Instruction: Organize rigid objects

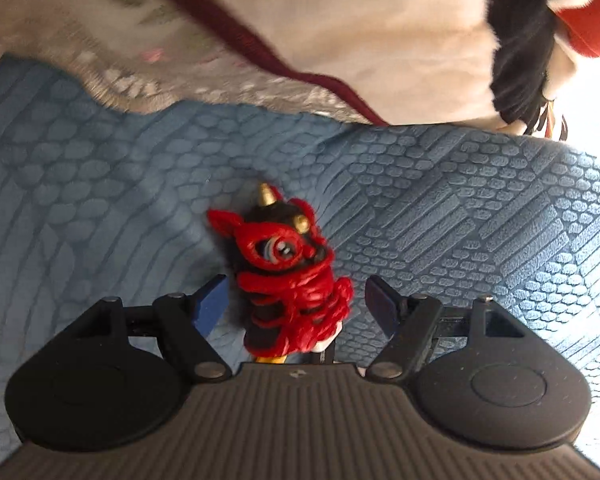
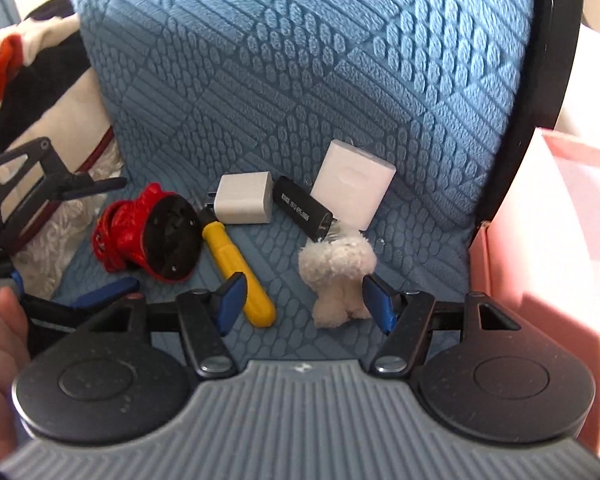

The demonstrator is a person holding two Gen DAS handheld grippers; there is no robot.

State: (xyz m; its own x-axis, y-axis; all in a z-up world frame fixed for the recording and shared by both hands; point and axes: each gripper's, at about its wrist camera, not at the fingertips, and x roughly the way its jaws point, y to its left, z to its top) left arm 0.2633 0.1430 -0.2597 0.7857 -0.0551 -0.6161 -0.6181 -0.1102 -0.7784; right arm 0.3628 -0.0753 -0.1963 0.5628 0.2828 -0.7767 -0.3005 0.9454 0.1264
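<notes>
Right wrist: pink box (image 2: 539, 216) beside blue cushion (image 2: 300, 60), contents hidden.

Screwdriver (image 2: 238, 270) lies between lion figurine (image 2: 140, 230) and, seemingly, plush toy (image 2: 339, 276).

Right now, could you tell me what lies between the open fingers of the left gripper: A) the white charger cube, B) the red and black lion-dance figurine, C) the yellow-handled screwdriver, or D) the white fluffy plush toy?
B: the left wrist view shows the red and black lion-dance figurine between the open fingers of the left gripper, not yet clamped.
</notes>
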